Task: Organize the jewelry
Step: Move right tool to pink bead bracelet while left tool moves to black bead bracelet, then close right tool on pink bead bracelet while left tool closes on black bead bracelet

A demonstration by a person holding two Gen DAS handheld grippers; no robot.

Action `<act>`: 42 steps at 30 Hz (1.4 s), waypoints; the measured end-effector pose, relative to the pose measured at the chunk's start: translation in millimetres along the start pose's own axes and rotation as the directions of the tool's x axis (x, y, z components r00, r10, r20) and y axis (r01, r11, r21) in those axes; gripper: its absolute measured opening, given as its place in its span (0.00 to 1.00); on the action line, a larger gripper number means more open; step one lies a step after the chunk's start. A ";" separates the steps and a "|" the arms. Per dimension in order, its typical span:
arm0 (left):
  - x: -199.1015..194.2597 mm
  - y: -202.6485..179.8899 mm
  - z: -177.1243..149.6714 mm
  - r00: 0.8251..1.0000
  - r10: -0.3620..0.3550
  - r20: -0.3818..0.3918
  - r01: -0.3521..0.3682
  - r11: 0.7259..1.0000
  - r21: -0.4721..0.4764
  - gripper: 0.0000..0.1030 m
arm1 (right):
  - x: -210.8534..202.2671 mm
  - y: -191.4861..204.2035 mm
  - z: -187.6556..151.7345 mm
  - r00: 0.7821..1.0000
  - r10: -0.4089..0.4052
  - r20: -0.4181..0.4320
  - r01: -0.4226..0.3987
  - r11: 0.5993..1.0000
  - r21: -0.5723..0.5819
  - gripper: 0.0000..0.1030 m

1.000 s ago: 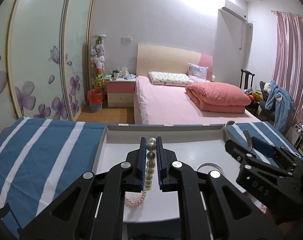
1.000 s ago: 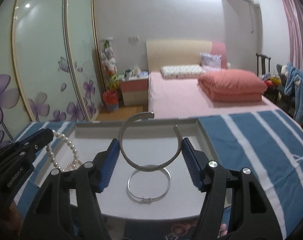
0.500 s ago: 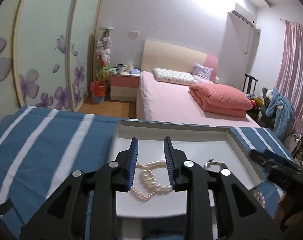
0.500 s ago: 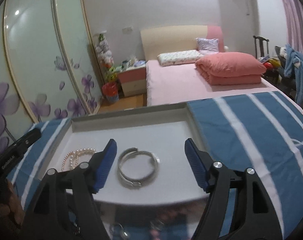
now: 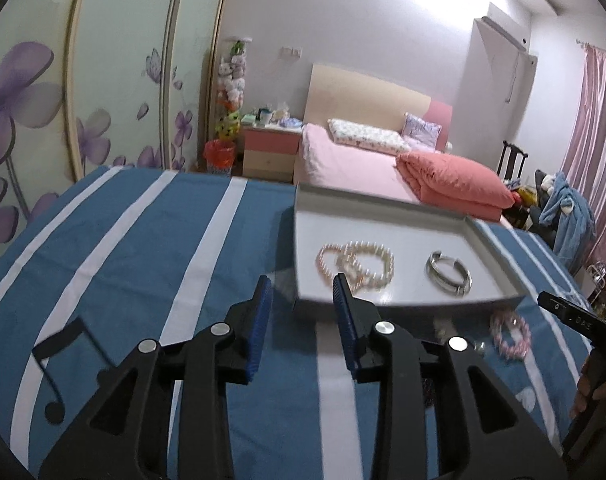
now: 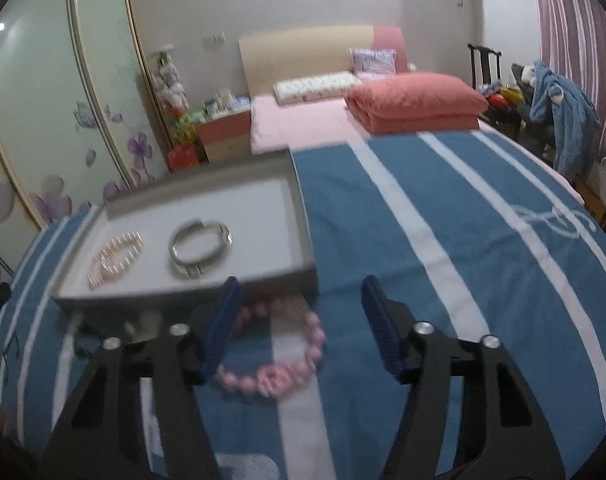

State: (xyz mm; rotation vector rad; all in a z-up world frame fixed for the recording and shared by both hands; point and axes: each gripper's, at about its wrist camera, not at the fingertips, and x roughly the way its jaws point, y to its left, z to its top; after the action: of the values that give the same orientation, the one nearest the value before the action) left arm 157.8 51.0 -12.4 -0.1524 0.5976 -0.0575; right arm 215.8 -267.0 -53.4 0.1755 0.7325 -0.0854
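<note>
A grey tray (image 5: 387, 203) (image 6: 183, 284) sits on the blue striped cloth. In it lie a pearl necklace (image 5: 357, 263) (image 6: 113, 254) and silver bangles (image 5: 449, 273) (image 6: 200, 245). A pink bead bracelet (image 6: 287, 360) (image 5: 510, 330) lies on the cloth in front of the tray. My left gripper (image 5: 301, 312) is open and empty, in front of the tray's near left corner. My right gripper (image 6: 299, 312) is open and empty, just above the pink bracelet; it also shows in the left wrist view (image 5: 575, 316).
The blue and white striped cloth (image 5: 143, 248) (image 6: 463, 216) covers the table. Small unclear jewelry pieces (image 6: 141, 322) lie in front of the tray, partly hidden by my right gripper's finger. A pink bed (image 5: 363, 164) and a wardrobe (image 5: 83, 80) stand beyond the table.
My left gripper let go of the pearl necklace into the tray and my right let go of a silver bangle. Both opened and pulled back from the tray, the left one leftward.
</note>
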 end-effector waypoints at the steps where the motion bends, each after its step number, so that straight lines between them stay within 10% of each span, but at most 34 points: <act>1: 0.5 1.3 -2.2 1.000 -0.003 -0.013 0.003 1.000 -0.003 0.32 | 5.1 -1.3 -3.8 1.000 -0.010 -0.028 0.010 1.000 -0.003 0.48; 18: 23.4 -27.5 -27.1 0.990 -0.039 -0.136 0.051 0.995 0.089 0.47 | 29.0 9.4 -31.9 0.986 -0.089 -0.138 0.070 0.989 -0.132 0.14; 34: 76.6 -54.4 -41.5 0.956 -0.010 -0.295 0.080 0.971 0.225 0.20 | 21.7 4.6 -34.2 0.988 -0.054 -0.145 0.036 0.991 -0.126 0.14; 42: 69.0 -25.6 -40.7 0.955 0.124 -0.270 -0.058 0.969 0.240 0.06 | 21.1 3.2 -33.7 0.988 -0.044 -0.147 0.027 0.993 -0.118 0.14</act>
State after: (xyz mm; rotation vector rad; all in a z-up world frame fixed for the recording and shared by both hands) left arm 191.6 13.8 -79.9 0.1118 0.8791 -0.0584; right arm 209.6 -257.8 -91.8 0.0585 0.8878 -0.0644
